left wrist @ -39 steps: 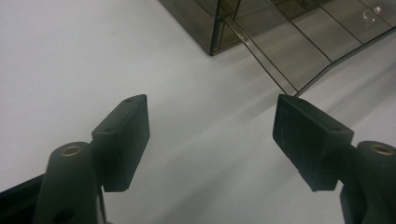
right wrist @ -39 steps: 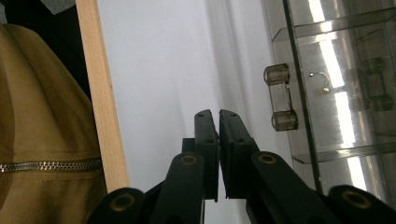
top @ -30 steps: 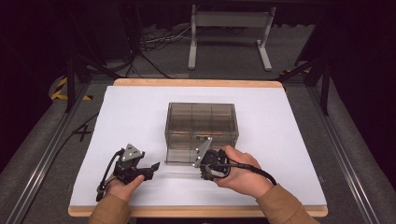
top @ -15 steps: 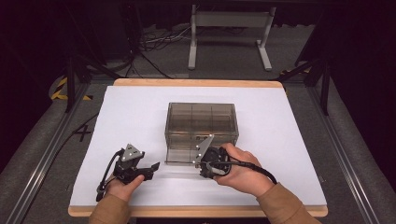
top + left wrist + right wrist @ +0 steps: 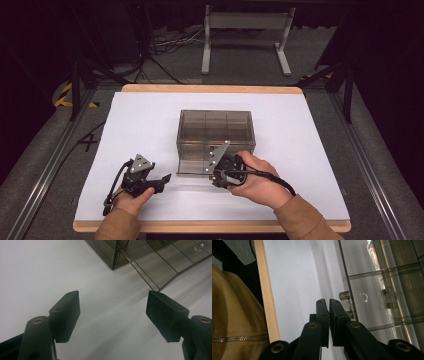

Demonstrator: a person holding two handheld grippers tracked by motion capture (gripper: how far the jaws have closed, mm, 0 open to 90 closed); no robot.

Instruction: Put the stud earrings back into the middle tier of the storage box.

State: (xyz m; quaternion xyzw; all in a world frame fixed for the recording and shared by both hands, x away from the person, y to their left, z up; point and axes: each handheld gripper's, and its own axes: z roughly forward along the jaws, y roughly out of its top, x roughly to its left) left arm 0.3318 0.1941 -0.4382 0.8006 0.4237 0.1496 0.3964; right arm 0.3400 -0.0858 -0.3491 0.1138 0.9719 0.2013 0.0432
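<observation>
Little has moved in the last second: both hands sit much as before, the right one a touch nearer the box front. The box (image 5: pixel 215 140), smoky clear plastic with dividers inside, stands mid-worktop. Its bottom drawer (image 5: pixel 160 267) looks pulled slightly out toward the person, and has a small clear knob (image 5: pixel 345 303) on its front.

The right gripper (image 5: pixel 223 170) is at that drawer front, its jaws closed or nearly so with nothing between them; in the right gripper view the knob lies just beside the jaw tips, not clamped. The left gripper (image 5: pixel 150 181) rests low on the worktop (image 5: pixel 140 125) off the box's near-left corner, jaws wide and empty.

The drawer step seems to be in hand. Next, the right jaws would need to part, straddle the knob and close on it for a straight pull or push.

Nothing else lies on the white sheet. A metal stand (image 5: pixel 245 35) and cables (image 5: pixel 165 45) are on the floor beyond, well apart.
</observation>
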